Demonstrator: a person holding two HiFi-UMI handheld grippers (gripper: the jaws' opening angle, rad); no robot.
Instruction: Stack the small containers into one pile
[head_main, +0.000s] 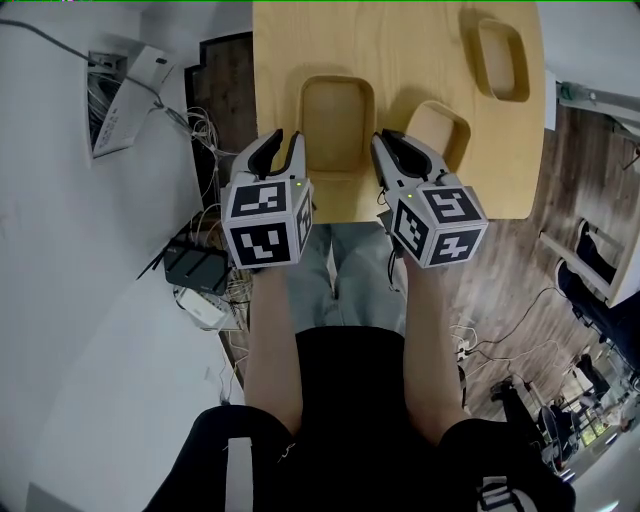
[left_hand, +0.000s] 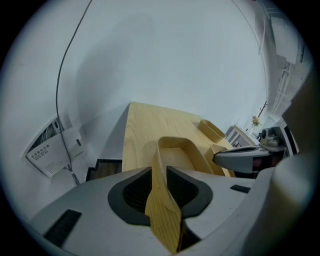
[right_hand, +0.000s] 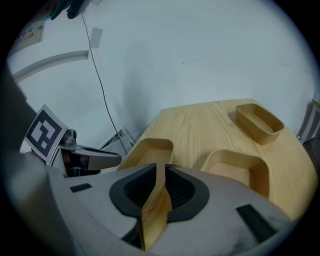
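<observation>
**Writing.** None legible. Black-and-white square markers on the cubes of the left gripper and the right gripper. White printed sheet at upper left of the head view, print too small to read.

**Item 1, nearest container.** Pale wood, rounded oblong, open side up. Placed low and centre on the table, close to its front edge. Long axis straight up and down the frame. Left long wall between the jaws of the left gripper, right long wall between those of the right gripper. In each gripper view, jaws parted and set astride the thin wall, dark pads close on either side, not clamped on it.

**Item 2, second container.** Same make, open side up. Just right of item 1 and apart from it, near end hidden behind the right gripper. Long axis leaning slightly toward the upper right.

**Item 3, third container.** Same make, open side up. Upper right of the table, well apart from the other two. Long axis roughly up and down the frame.

**Surface.** Light wood tabletop with visible grain.

**Room.**
- White wall behind the table.
- Pale floor at left.
- Brown plank floor at right.
- Tangle of cables and a black box beside the table's left edge.
</observation>
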